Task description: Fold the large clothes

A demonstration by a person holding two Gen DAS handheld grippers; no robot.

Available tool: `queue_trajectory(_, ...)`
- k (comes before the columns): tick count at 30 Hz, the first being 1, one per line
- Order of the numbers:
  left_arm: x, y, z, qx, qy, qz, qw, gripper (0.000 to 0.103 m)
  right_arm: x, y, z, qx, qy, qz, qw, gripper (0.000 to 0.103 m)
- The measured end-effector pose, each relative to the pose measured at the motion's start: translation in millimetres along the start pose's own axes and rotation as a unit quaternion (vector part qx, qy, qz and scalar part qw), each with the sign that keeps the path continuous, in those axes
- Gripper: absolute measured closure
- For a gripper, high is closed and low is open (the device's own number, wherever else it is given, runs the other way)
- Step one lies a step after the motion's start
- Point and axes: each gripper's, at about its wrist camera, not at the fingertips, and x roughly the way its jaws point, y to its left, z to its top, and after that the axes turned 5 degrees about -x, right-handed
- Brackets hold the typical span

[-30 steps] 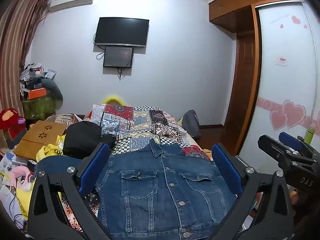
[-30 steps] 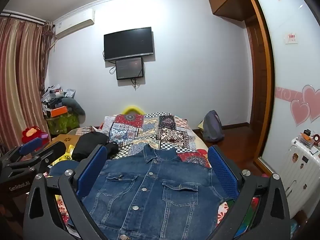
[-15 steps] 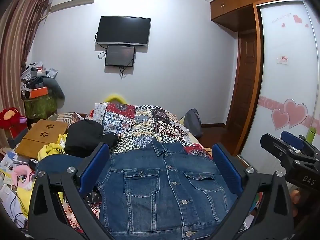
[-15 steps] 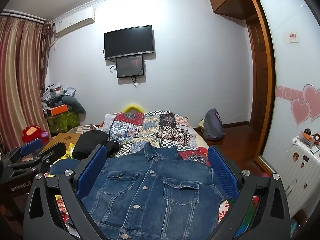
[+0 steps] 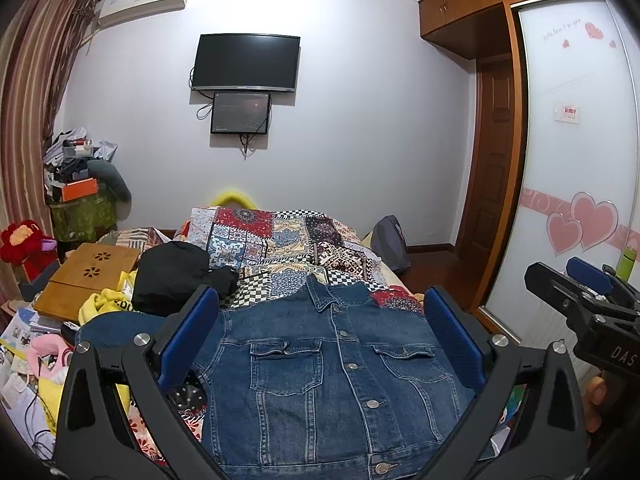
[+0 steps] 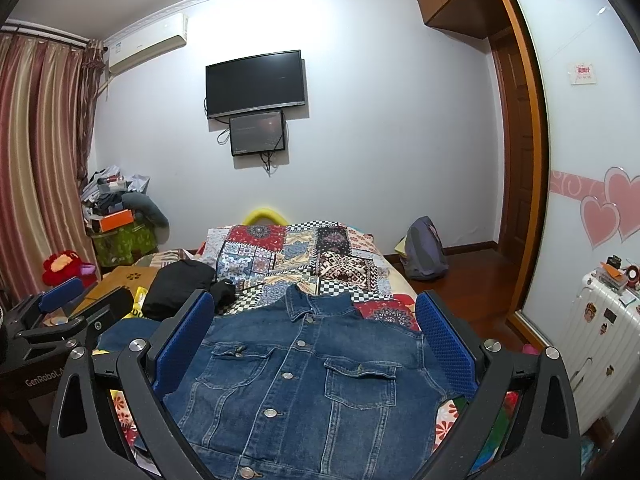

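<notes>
A blue denim jacket (image 5: 336, 376) lies front up and buttoned on the bed, collar towards the far wall; it also shows in the right wrist view (image 6: 308, 376). My left gripper (image 5: 322, 332) is open and empty, held above the jacket's near part. My right gripper (image 6: 314, 332) is open and empty, also above the jacket. The right gripper shows at the right edge of the left wrist view (image 5: 580, 292). The left gripper shows at the left edge of the right wrist view (image 6: 76, 308).
A patchwork quilt (image 5: 288, 244) covers the bed beyond the jacket. A black bag (image 5: 172, 276), a wooden lap tray (image 5: 88, 272) and loose clutter (image 5: 28, 360) lie to the left. A white suitcase (image 6: 596, 332) and wardrobe door (image 5: 576, 160) stand at the right.
Both grippers have tilted slightly upwards, so the jacket sits a little lower in each view. Both stay open and empty.
</notes>
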Motion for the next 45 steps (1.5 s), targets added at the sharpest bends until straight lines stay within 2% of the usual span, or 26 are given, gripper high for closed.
queue_trajectory(45, 8.9, 3.4, -1.1, 0.006, 0.010, 0.010, 0.9999, 0.000, 8.6, 1.5, -1.3, 0.000, 0.015, 0.006, 1.000, 0.003)
